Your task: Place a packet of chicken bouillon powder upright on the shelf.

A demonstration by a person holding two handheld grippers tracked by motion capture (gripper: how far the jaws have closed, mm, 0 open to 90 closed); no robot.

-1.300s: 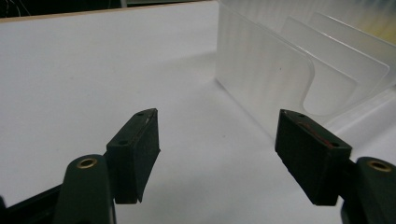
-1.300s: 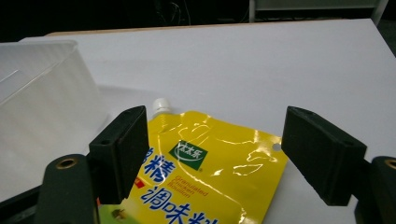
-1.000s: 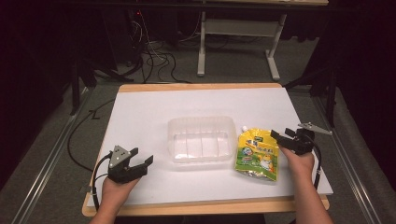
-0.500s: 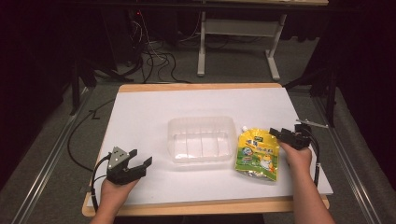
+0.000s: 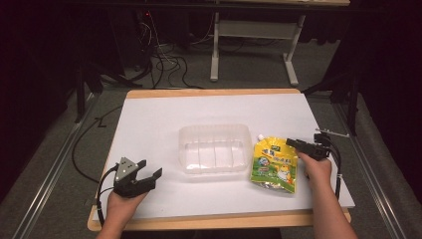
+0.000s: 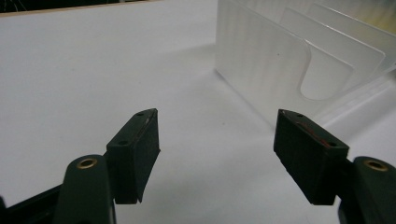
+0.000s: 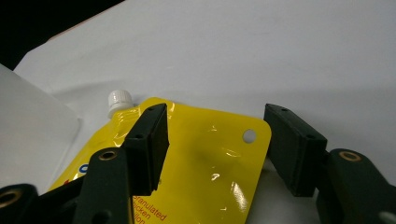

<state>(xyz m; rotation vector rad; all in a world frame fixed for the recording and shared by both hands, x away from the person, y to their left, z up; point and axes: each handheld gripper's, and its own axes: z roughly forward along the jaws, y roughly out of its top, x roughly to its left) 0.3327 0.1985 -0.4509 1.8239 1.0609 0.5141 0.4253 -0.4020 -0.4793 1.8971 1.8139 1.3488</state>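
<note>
Your right gripper (image 7: 212,149) gapes wide above the yellow pouch's (image 5: 273,165) top corner, holding nothing. Your left gripper (image 6: 217,156), equally wide, faces the clear tray (image 5: 215,148). Pouch lettering is partly hidden.

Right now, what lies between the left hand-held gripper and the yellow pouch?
In the high view, the clear plastic container sits between the left hand-held gripper and the yellow pouch, with bare white tabletop before it.
</note>
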